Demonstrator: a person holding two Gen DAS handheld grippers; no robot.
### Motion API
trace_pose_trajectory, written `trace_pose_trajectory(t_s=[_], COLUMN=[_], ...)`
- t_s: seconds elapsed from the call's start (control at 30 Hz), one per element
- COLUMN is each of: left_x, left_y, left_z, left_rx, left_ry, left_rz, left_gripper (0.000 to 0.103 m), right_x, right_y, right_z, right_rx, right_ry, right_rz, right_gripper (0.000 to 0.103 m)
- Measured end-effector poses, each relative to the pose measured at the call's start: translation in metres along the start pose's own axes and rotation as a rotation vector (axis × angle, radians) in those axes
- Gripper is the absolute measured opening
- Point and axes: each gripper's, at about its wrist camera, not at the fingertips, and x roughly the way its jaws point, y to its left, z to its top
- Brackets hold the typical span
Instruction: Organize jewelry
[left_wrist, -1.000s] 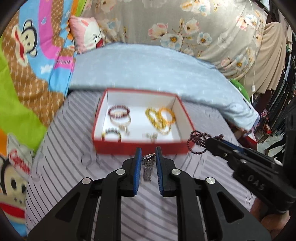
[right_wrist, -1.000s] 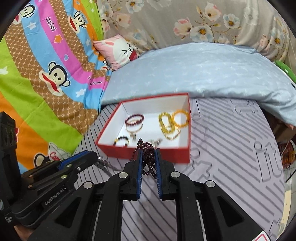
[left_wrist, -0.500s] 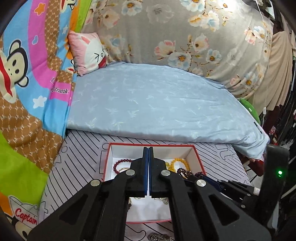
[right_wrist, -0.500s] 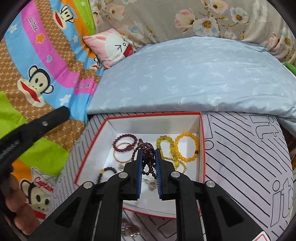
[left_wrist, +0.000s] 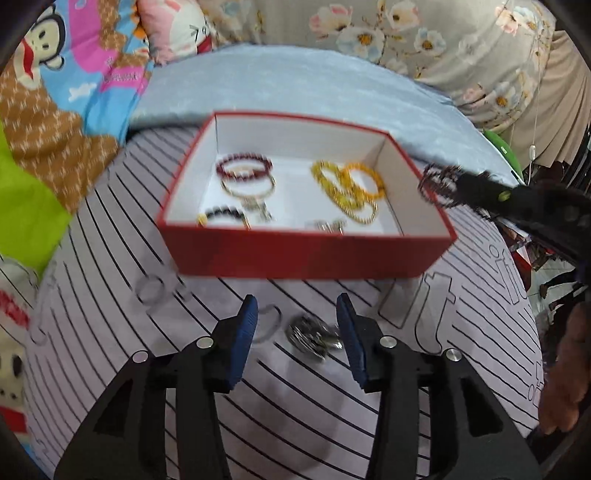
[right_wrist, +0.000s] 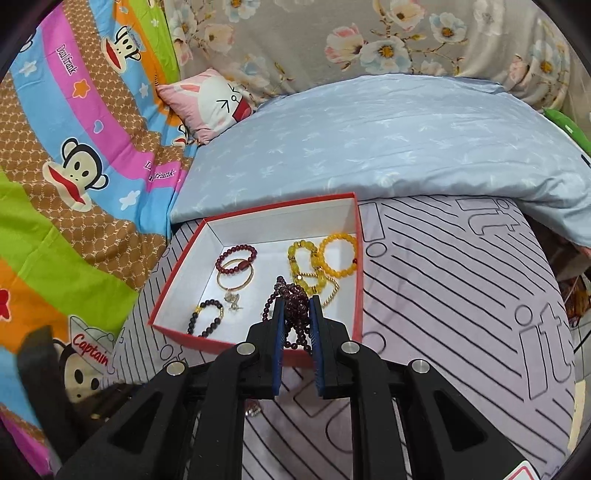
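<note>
The left gripper (left_wrist: 295, 325) points down at the striped grey-lilac bedsheet (left_wrist: 110, 258), its blue-padded jaws opening; a small heap of silver metal links, perhaps a watch or chain (left_wrist: 312, 336), lies on the sheet between them, touched by neither pad. Motion blur smears that heap, so its exact kind cannot be told. Just left of it is a faint clear ring shape (left_wrist: 267, 323), too blurred to say whether it is an object or part of the sheet's print.

The right gripper (right_wrist: 297, 314) has its jaws pressed close on a bunched strand of dark garnet-red beads (right_wrist: 293, 302), which hangs over the near edge of the shallow red cardboard box with a white inside (right_wrist: 258, 221). In the left wrist view the same strand (left_wrist: 439, 184) shows blurred beyond the box's right wall (left_wrist: 424, 192).

Inside the box lie a dark red bead bracelet (right_wrist: 236, 258) overlapping a thin gold bangle (right_wrist: 236, 280), a black bead bracelet with a gold section (right_wrist: 207, 317), a small silver piece too tiny to identify (right_wrist: 232, 301), and a cluster of yellow bead bracelets (right_wrist: 325, 262), partly hidden behind the held strand.

A hand (left_wrist: 565, 369) is cut off at the right edge of the left wrist view
</note>
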Motion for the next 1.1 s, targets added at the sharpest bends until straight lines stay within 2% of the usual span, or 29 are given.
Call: trace_pose_trajectory(t_s=[0.13,0.27,0.37,0.47,0.53,0.63,0.83,1.1], left_x=[0.013,0.032,0.034,0.032,0.031,0.029,0.025,-0.008], left_y=[-0.007,-0.011,-0.014,-0.015,-0.015,-0.012,-0.006,-0.008], left_z=[-0.007,-0.013,-0.016,-0.016,-0.016,-0.016,-0.016,-0.002], left_rx=[-0.023,-0.023,-0.005,0.006,0.014,0.007,-0.004,-0.006], left_ry=[0.01,0.034,0.006,-0.013,-0.016,-0.011,-0.005,-0.044], left_rz=[0.016,0.031,0.052,0.066,0.053,0.04,0.012,-0.025], left_gripper=[0.064,0.066,0.066,0.055,0.032,0.021,0.016,0.014], right_x=[-0.009,-0.009,-0.006,-0.003,-0.002,-0.001,-0.002,-0.01], right_y=[-0.005,-0.01,-0.01,-0.01,-0.01,-0.009,-0.005,-0.001], right_z=[-0.009,-0.014,-0.016,-0.019,-0.02,-0.02,-0.022,-0.017], right_rx=[0.021,0.035,0.037,0.039,0.039,0.04,0.035,0.028], right_ry=[0.001,0.01,0.019,0.026,0.028,0.031,0.031,0.012], right_rz=[0.005,0.006,0.01,0.015,0.017,0.02,0.024,0.038], right_gripper=[0.013,0.013,0.013,0.013,0.013,0.013,0.013,0.013])
